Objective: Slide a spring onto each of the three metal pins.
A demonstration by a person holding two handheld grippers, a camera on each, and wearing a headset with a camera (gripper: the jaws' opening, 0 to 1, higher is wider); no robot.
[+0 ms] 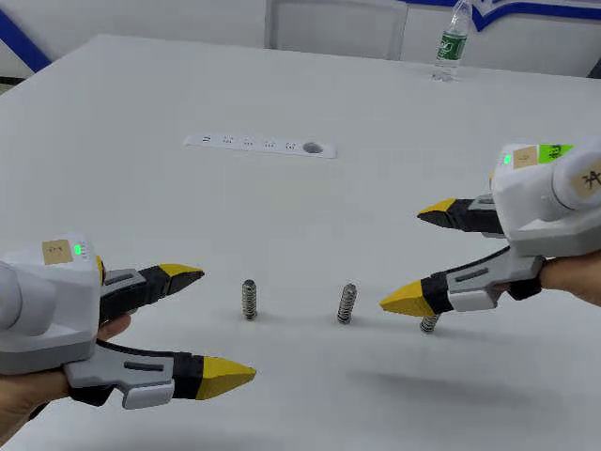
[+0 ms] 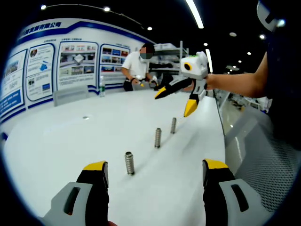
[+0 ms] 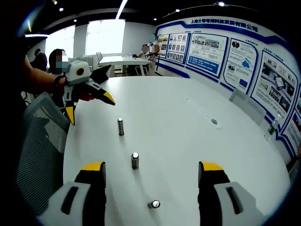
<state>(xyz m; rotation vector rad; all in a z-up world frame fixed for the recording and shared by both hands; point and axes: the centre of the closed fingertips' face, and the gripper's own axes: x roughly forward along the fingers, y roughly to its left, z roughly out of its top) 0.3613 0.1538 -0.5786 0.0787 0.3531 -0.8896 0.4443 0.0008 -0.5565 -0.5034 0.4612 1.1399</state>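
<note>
Three short upright pins stand in a row on the white table, each with a coiled spring around it: the left one (image 1: 249,299), the middle one (image 1: 346,303) and the right one (image 1: 429,322). My left gripper (image 1: 211,324) hovers open and holds nothing, a little left of the left spring (image 2: 129,163). My right gripper (image 1: 413,258) is open too, held above the right spring (image 3: 154,204), whose top partly hides behind its lower jaw in the head view. The left gripper view carries the right gripper (image 2: 175,103) beyond the far spring (image 2: 173,125). In the right gripper view, the left gripper (image 3: 91,110) hangs beyond the far spring (image 3: 121,126).
A white power strip (image 1: 260,145) lies flat on the table behind the pins. A water bottle (image 1: 453,42) stands at the far edge. A mesh chair (image 3: 40,150) sits at the table's near edge. People stand in the background.
</note>
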